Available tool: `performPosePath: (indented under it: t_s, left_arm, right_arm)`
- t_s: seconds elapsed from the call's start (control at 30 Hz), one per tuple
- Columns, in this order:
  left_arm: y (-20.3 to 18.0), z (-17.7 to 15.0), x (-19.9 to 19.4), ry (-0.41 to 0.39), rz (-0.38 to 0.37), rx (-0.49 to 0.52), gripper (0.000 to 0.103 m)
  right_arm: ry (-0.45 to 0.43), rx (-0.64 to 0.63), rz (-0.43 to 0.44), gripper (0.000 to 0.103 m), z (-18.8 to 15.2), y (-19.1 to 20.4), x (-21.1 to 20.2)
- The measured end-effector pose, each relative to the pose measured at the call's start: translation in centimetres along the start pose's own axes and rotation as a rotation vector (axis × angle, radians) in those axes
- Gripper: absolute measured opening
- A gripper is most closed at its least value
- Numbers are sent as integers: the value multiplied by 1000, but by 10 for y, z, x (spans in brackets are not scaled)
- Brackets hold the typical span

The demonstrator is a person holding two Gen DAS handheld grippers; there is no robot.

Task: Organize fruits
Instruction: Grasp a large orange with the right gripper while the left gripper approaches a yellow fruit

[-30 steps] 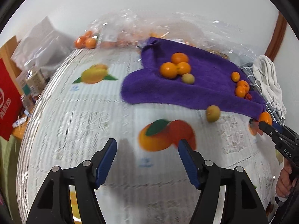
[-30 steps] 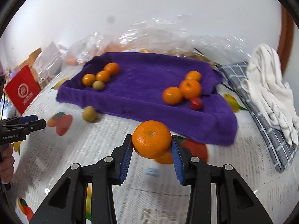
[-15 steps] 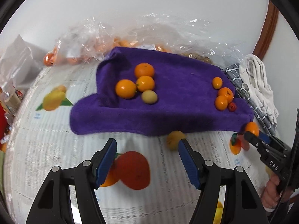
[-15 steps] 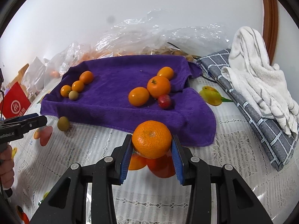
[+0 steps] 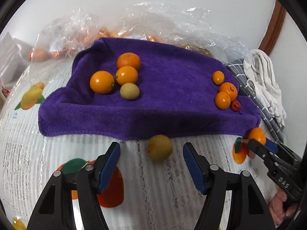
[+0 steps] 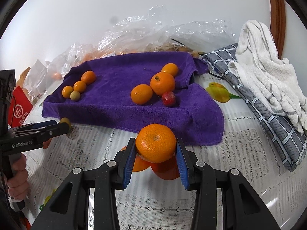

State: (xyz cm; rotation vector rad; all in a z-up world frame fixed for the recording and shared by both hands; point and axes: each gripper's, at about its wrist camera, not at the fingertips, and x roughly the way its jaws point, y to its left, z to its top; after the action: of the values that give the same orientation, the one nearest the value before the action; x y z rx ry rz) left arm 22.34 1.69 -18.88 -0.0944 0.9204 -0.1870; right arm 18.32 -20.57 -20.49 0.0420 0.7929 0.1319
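The right tongs (image 6: 155,153) pinch a mandarin (image 6: 155,142) between their blue pads, holding it above the counter (image 6: 239,153) just off the near edge of the purple towel (image 6: 115,107). The left tongs (image 5: 151,164) are spread and closing, their pads touching nothing; a yellow-brown fruit (image 5: 159,147) lies on the counter between and just ahead of the pads, right against the towel's near hem. On the towel's left part sit three oranges (image 5: 126,75) bunched with another yellow-brown fruit (image 5: 129,91). On the towel's right part three more oranges (image 5: 222,100) cluster with a small red fruit (image 5: 235,105). Behind the towel lie crumpled clear plastic bags (image 5: 172,19). Right of the towel a white cloth (image 6: 268,72) rests on a grey checked cloth (image 6: 268,122).
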Motion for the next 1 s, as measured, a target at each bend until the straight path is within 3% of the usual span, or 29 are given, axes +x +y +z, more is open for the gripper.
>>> performPosePath:
  t_s: [0.23,0.7,1.0]
  left_arm:
    - [0,-5,-1,-29,-14,29,27]
    - [8,2,-11,-93,-56,-2,27]
    - [7,3,-30,-180,-104,3,27]
  right_arm:
    - [19,-16,-11,40,-2,2,6]
    - [19,-15,4,40,-3,1,9]
    - [16,-38,-6,40,-4,4,8]
